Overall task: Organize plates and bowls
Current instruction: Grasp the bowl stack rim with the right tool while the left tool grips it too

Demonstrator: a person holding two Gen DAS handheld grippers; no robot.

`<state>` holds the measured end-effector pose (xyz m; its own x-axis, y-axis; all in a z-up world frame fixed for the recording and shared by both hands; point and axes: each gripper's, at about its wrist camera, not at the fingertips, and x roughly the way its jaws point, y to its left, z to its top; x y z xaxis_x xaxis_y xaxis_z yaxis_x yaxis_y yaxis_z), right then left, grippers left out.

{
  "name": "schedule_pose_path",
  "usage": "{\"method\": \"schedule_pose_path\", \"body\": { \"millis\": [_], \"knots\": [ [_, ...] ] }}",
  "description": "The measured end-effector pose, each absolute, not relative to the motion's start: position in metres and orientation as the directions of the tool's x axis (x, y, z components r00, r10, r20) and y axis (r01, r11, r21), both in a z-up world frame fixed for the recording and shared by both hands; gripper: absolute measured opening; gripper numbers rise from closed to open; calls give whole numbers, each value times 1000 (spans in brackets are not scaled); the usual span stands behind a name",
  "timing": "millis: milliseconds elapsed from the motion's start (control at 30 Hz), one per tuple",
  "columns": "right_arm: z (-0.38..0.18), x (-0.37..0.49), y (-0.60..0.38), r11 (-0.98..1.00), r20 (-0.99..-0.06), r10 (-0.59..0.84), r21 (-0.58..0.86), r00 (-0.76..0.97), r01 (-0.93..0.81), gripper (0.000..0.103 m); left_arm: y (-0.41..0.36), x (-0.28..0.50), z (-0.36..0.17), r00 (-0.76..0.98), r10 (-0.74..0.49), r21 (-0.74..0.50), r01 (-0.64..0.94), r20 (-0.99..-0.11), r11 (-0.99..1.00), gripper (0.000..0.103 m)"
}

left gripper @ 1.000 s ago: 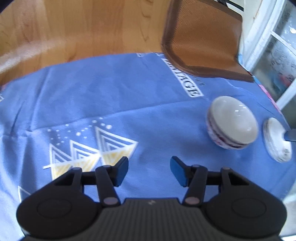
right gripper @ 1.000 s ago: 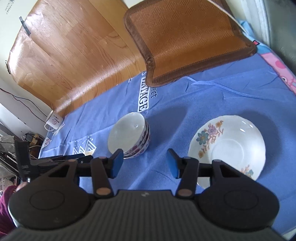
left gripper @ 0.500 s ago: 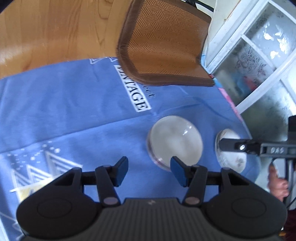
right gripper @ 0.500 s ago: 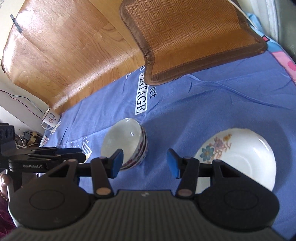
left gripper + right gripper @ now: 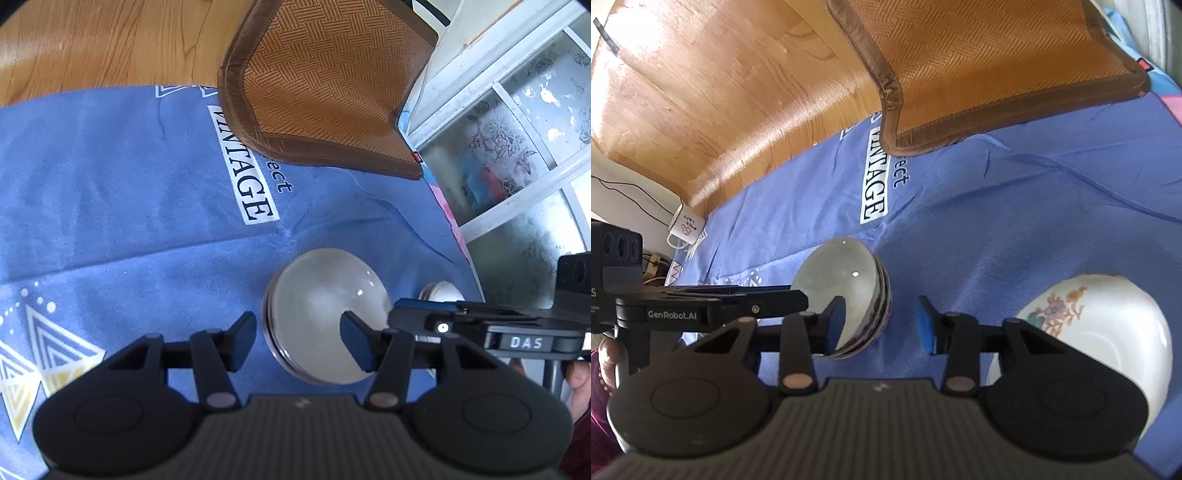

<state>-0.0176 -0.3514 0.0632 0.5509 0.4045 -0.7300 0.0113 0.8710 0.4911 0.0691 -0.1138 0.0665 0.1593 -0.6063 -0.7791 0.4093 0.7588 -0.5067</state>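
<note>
**Both claws open around the bowls**

The left claw (image 5: 298, 341) is being held open over the stacked bowls (image 5: 325, 314), its jaws straddling the near rim. The right claw (image 5: 882, 324) is being held open beside them. A flowered plate (image 5: 1100, 332) is lying nearby on the blue cloth (image 5: 997, 206).

Left claw (image 5: 298, 339): fingers spread apart, nothing between the pads, pointing forward and down. Right claw (image 5: 881, 325): likewise spread, nothing gripped, level beside the left, tips converging.

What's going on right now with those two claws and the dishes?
Left gripper open, at the stacked bowls. Right gripper open, empty, between bowls and flowered plate. Nothing blocking either.
</note>
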Motion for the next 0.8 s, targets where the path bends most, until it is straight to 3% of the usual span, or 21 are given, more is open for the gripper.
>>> {"method": "schedule_pose_path", "body": {
  "millis": [500, 567, 600, 800],
  "knots": [
    [49, -3, -341, 867, -759, 421, 498, 496, 26, 31, -120, 74, 50, 127, -603, -513, 408, -788, 756, 44],
    [43, 0, -339, 866, -768, 424, 499, 480, 33, 30, -121, 76, 42, 117, -593, -508, 401, -797, 762, 35],
    [40, 2, -339, 864, -771, 427, 503, 473, 40, 28, -121, 77, 39, 108, -591, -509, 399, -800, 762, 26],
    [35, 4, -332, 851, -776, 443, 521, 449, 62, 25, -114, 71, 41, 115, -581, -492, 417, -806, 765, 24]
  ]
}}
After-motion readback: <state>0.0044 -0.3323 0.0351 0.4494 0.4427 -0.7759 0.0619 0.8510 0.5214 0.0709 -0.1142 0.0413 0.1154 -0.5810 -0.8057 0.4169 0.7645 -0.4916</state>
